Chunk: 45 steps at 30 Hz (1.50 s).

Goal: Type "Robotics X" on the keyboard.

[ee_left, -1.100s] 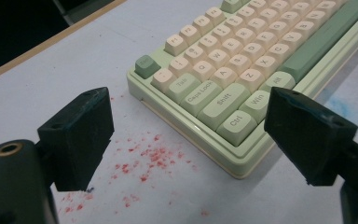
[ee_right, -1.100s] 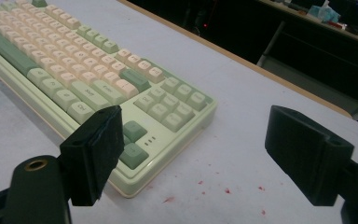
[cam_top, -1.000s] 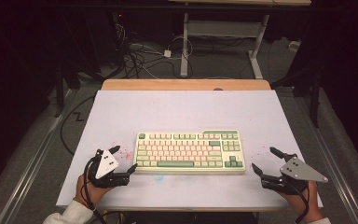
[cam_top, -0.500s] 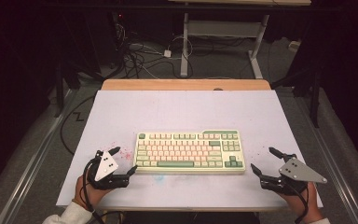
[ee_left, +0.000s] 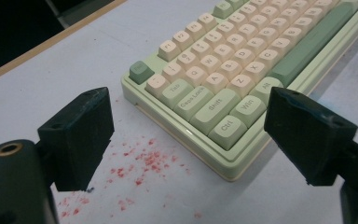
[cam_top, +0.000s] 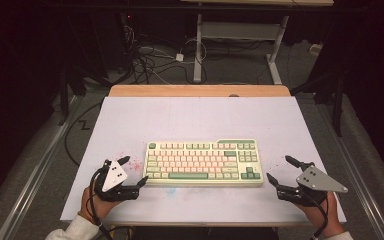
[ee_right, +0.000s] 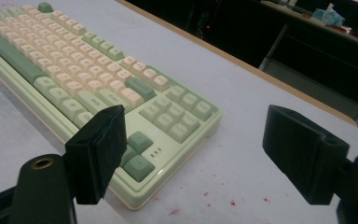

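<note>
A: Start at the fingers. What do I have?

B: Left gripper (cam_top: pixel 132 171): fingers (ee_left: pixel 77 137) apart, nothing between them, one at the keyboard's near-left corner. Right gripper (cam_top: pixel 281 172): fingers (ee_right: pixel 98 151) wide apart and empty; its jaws have just been closing a little, with no thing between them.

A: And the keyboard (cam_top: pixel 203 162)?

B: It lies flat at the middle of the table (cam_top: pixel 200 117), slightly toward six o'clock. Its long axis runs nine to three o'clock; the key rows face me, the space bar at the six o'clock edge, the function row toward twelve.

A: Why do I hold the grippers so?

B: In my judgement, they bracket the two short ends, left at nine, right at three, so the board can be taken by both ends at once and kept level. Each one points inward, toward a near corner.

A: Anything else on the surface?

B: Red specks (ee_left: pixel 144 163) at about eight o'clock of the keyboard, just beside the left gripper.
</note>
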Each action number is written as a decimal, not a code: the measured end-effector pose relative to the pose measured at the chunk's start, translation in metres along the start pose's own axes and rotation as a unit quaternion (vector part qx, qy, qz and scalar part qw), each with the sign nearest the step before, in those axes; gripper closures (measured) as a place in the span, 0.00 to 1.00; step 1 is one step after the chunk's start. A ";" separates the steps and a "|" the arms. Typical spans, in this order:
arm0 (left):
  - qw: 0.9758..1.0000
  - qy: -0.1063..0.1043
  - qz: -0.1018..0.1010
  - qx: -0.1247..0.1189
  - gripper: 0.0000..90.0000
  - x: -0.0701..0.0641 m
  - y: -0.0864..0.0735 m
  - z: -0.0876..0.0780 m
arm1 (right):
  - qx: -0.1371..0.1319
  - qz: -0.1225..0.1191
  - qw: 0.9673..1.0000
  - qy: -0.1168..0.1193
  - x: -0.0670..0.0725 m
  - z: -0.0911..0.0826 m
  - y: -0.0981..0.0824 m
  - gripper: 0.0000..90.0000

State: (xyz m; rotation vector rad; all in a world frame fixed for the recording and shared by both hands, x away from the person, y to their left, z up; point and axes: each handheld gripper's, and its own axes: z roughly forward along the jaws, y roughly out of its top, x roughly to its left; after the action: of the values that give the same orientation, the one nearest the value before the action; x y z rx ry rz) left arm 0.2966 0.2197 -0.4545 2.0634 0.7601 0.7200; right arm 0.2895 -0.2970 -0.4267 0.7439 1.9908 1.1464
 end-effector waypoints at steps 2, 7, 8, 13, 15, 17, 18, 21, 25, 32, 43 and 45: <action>1.000 -0.001 -0.002 -0.003 0.17 0.001 0.002 0.000 | 0.000 0.000 1.000 0.008 0.001 0.002 0.003 0.30; 1.000 -0.002 0.002 -0.004 0.17 0.003 0.006 0.001 | 0.001 -0.006 1.000 0.018 0.005 0.007 0.010 0.38; 1.000 -0.003 0.002 -0.004 0.17 0.003 0.008 0.002 | 0.005 -0.009 1.000 0.024 0.005 0.011 0.013 0.43; 1.000 -0.010 0.003 -0.003 0.17 0.002 0.014 0.005 | 0.015 -0.002 0.999 0.044 0.005 0.019 0.020 0.65; 1.000 -0.015 0.003 -0.002 0.17 0.002 0.015 0.007 | 0.020 -0.003 0.998 0.055 0.006 0.023 0.023 0.76; 1.000 -0.015 0.005 -0.001 0.17 0.002 0.017 0.008 | 0.027 -0.005 0.998 0.064 0.007 0.028 0.027 0.84; 1.000 -0.016 0.006 -0.001 0.17 0.002 0.018 0.009 | 0.027 -0.005 0.998 0.064 0.007 0.028 0.027 0.84; 1.000 -0.020 0.006 0.001 0.17 0.002 0.019 0.011 | 0.039 -0.013 0.996 0.082 0.011 0.038 0.033 0.97; 1.000 -0.023 0.007 0.003 0.17 0.001 0.020 0.013 | 0.052 -0.020 0.994 0.092 0.017 0.049 0.038 1.00; 1.000 -0.028 0.009 0.006 0.17 0.000 0.020 0.015 | 0.075 -0.026 0.991 0.110 0.029 0.069 0.044 1.00; 0.999 -0.031 0.011 0.012 0.17 -0.002 0.017 0.016 | 0.114 -0.037 0.985 0.127 0.042 0.094 0.038 1.00; 0.999 -0.031 0.012 0.013 0.17 -0.003 0.016 0.015 | 0.120 -0.037 0.984 0.129 0.044 0.097 0.036 1.00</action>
State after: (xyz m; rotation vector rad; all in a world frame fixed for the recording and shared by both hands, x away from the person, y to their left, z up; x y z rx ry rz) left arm 0.3100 0.2024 -0.4496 2.1117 0.7147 0.6591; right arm 0.3468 -0.2014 -0.4417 0.6592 2.3848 1.0127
